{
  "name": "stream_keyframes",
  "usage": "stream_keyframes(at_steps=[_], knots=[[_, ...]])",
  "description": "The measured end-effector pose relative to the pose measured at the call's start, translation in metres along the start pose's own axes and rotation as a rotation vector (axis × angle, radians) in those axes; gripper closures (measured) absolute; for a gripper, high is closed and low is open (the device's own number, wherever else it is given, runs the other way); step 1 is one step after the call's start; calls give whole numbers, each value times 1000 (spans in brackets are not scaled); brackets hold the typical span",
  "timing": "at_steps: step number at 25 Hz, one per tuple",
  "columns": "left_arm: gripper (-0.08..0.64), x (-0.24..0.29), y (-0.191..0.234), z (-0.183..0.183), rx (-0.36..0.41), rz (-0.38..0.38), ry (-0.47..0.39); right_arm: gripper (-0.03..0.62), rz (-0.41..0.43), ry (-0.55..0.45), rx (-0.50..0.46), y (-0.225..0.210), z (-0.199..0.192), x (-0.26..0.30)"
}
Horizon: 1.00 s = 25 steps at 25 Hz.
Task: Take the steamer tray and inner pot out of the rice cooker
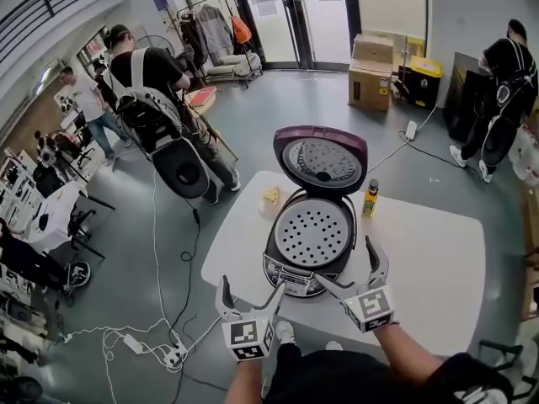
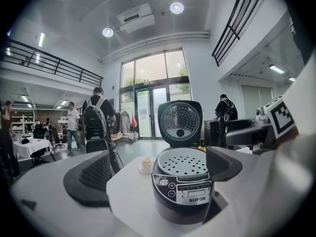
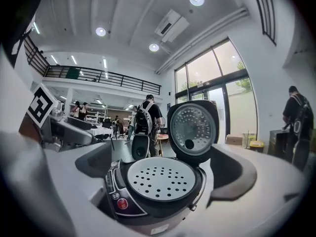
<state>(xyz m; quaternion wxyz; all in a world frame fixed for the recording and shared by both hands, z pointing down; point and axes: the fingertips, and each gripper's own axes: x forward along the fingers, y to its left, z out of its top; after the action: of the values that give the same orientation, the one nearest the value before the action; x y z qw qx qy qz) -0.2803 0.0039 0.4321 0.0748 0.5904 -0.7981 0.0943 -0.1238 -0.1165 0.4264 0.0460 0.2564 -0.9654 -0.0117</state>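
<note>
A dark rice cooker (image 1: 290,269) stands on the white table (image 1: 438,259) with its purple lid (image 1: 322,158) swung up. A grey perforated steamer tray (image 1: 313,232) lies in its mouth and hides the inner pot. My left gripper (image 1: 250,297) hovers open at the cooker's front left, off the table's near edge. My right gripper (image 1: 354,269) is open at the cooker's front right. In the left gripper view the cooker (image 2: 183,189) and tray (image 2: 183,162) sit between my open jaws (image 2: 158,174). In the right gripper view the tray (image 3: 160,177) lies between the open jaws (image 3: 165,174).
A small yellow bottle (image 1: 370,199) stands right of the cooker, and a small dish of food (image 1: 270,198) sits at its left. A person with a backpack (image 1: 156,108) stands beyond the table, another (image 1: 501,91) at far right. Cables (image 1: 160,343) trail on the floor.
</note>
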Motion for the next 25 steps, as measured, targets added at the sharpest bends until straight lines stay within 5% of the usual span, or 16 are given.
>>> stream_keyframes(at_steps=[15, 25], knots=[[-28, 149, 20, -17, 111, -314, 208, -2, -283, 147, -20, -59, -30, 64], [-6, 216, 10, -53, 208, -458, 383, 0, -353, 365, -87, -85, -72, 92]])
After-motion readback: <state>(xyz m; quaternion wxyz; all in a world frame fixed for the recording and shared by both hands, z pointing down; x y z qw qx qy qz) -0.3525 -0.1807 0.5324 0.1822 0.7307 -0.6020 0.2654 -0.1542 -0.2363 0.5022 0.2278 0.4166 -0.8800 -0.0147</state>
